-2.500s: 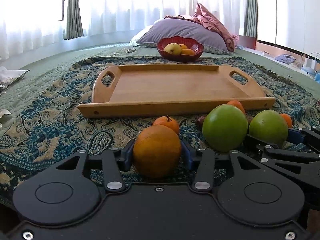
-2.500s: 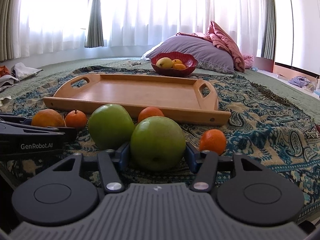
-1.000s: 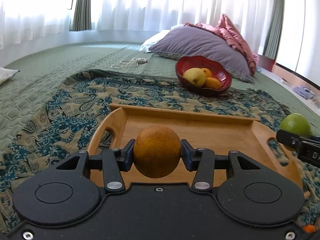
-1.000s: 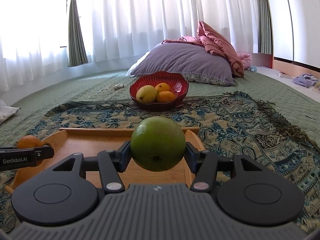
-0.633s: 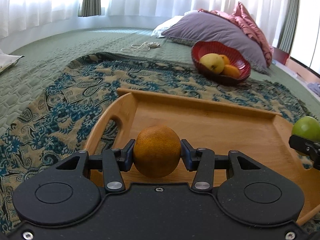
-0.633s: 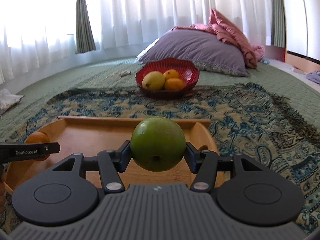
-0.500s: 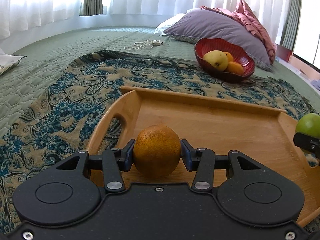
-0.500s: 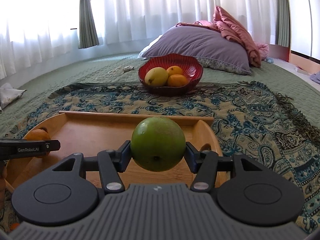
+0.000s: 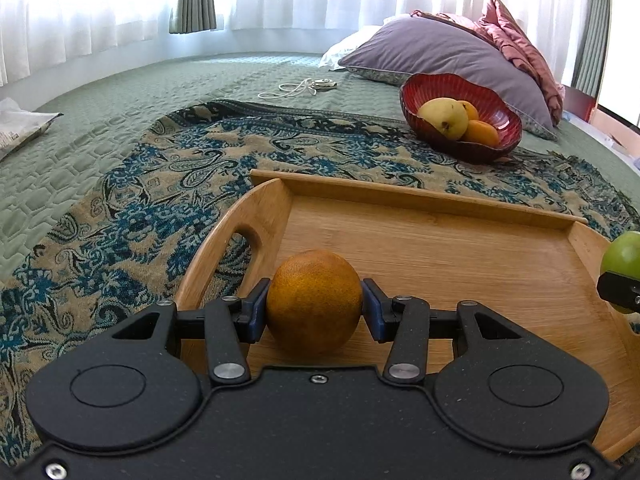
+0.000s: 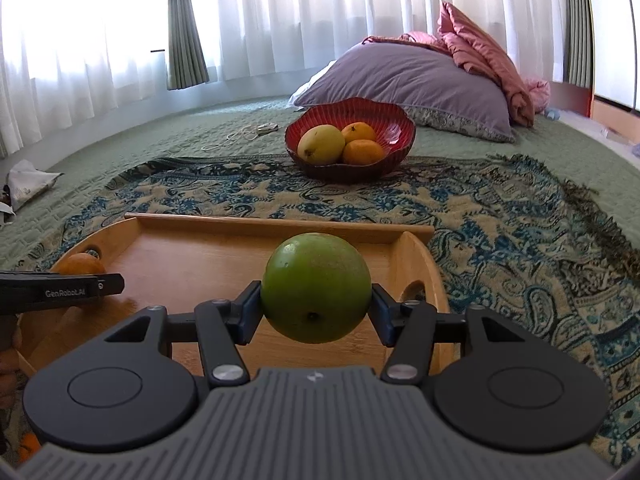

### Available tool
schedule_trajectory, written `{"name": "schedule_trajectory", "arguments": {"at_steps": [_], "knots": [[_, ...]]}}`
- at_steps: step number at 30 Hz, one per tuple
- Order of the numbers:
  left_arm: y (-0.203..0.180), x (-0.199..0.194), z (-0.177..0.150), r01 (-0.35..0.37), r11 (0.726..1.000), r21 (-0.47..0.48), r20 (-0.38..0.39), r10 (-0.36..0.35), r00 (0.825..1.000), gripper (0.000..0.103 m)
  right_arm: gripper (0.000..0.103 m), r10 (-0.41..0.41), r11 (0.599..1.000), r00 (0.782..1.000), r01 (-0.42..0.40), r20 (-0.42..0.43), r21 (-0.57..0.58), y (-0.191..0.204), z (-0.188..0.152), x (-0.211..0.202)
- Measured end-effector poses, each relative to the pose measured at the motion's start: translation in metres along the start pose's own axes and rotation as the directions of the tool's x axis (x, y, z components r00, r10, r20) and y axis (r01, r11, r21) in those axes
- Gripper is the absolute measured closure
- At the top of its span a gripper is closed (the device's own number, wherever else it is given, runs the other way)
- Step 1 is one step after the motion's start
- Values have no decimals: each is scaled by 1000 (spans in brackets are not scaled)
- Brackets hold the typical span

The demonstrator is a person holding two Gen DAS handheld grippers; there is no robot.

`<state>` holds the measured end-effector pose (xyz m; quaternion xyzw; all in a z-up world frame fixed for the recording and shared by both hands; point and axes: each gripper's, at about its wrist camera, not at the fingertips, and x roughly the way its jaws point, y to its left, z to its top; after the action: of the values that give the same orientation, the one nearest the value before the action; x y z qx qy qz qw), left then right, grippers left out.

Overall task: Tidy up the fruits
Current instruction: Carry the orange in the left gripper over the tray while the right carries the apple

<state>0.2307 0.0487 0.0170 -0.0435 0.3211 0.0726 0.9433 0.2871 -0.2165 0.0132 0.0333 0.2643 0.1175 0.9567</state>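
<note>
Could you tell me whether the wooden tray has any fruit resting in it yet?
Cannot tell: the wooden tray floor shows bare, but the orange sits low against it, contact hidden.

hidden: orange mostly behind left tool | edge-cut: green fruit, possibly apple

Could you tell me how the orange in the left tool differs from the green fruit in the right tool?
The orange is orange with a finely pebbled skin; the green fruit is green and smoother, with a dark dimple facing the camera. The orange sits over the left end of the wooden tray, near its handle cutout, while the green fruit is over the right end. Both are round, each clamped between the blue pads of its tool, left and right.
</note>
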Motion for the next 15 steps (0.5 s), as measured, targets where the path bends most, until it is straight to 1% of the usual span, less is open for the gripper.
{"name": "schedule_trajectory", "arguments": {"at_steps": [15], "knots": [[-1,2,2,-7,1000,13,-1,7,1000,58,43,25,999,997,-22,-79,35,-1,-4,12]]}}
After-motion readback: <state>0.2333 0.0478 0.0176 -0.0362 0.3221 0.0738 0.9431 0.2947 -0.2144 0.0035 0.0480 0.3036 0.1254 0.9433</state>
